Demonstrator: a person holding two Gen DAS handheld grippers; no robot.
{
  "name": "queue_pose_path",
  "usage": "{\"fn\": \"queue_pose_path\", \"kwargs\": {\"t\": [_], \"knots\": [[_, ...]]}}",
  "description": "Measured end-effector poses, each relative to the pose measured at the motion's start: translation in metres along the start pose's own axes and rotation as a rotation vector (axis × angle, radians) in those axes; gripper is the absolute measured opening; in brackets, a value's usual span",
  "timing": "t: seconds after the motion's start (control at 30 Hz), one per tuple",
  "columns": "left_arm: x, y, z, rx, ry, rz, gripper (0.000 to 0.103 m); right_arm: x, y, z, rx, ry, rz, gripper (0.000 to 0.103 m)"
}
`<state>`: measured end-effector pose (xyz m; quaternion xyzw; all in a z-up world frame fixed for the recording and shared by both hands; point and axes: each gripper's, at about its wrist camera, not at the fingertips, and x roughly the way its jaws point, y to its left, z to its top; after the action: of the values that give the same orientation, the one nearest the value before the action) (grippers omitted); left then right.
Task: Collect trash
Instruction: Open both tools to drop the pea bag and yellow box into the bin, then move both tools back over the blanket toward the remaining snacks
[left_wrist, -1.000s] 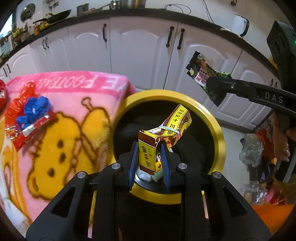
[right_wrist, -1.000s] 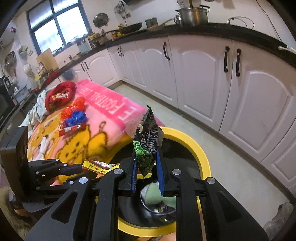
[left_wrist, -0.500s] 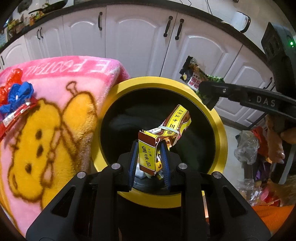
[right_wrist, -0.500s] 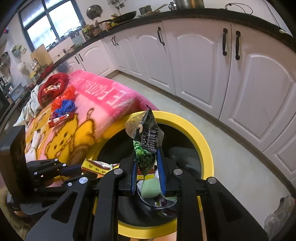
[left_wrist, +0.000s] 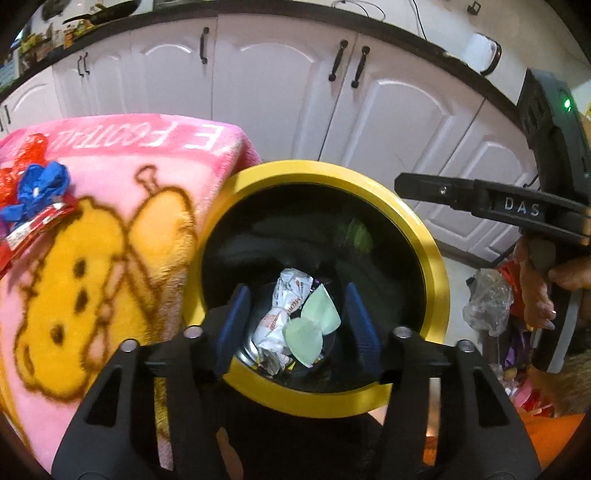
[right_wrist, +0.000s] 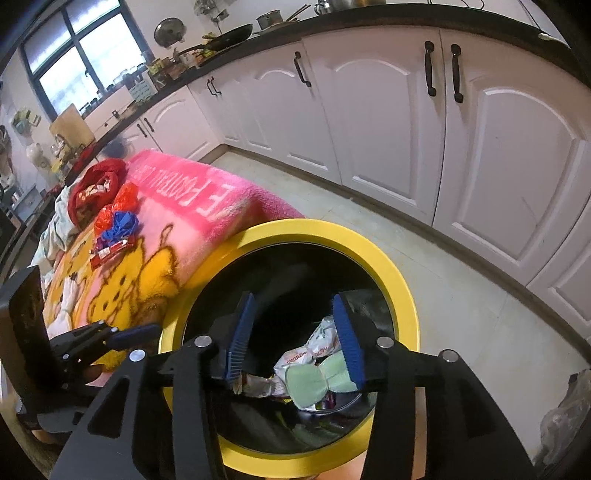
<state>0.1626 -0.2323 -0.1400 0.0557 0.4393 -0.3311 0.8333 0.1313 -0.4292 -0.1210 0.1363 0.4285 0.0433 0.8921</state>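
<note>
Left gripper (left_wrist: 297, 325) and right gripper (right_wrist: 293, 336): jaws spread wide, empty, above round yellow-rimmed black bin (left_wrist: 430, 254); crumpled white wrappers (left_wrist: 284, 314) and pale green wrapper (right_wrist: 317, 380) at bin bottom.

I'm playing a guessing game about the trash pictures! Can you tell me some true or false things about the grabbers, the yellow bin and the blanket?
1. Both grabbers are open and hold nothing. True: the left gripper and the right gripper each have their fingers spread apart over the bin.
2. The bin is empty. False: the yellow-rimmed bin holds a crumpled white wrapper and a pale green wrapper.
3. A blue wrapper lies on the pink blanket. True: the blue wrapper sits on the pink blanket beside red wrappers.
4. The cabinet doors are open. False: the white cabinets are all closed.
</note>
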Motion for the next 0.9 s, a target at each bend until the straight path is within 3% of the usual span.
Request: {"fn": "queue_pose_path", "kwargs": {"t": [0.07,0.3,0.53,0.9], "knots": [[-0.009,0.005,-0.001,-0.013,-0.021,0.022,0.057,-0.002,0.000,0.001,0.006,-0.005,-0.001,0.045],[-0.039,0.021,-0.006,-0.067,-0.088,0.081,0.090,-0.016,0.009,0.004,-0.006,-0.043,-0.004,0.052],[-0.069,0.034,-0.008,-0.109,-0.144,0.123,0.092,-0.030,0.034,0.006,-0.059,-0.085,-0.005,0.063],[-0.111,0.049,-0.013,-0.140,-0.240,0.192,0.092,-0.046,0.077,0.002,-0.150,-0.128,-0.001,0.070]]}}
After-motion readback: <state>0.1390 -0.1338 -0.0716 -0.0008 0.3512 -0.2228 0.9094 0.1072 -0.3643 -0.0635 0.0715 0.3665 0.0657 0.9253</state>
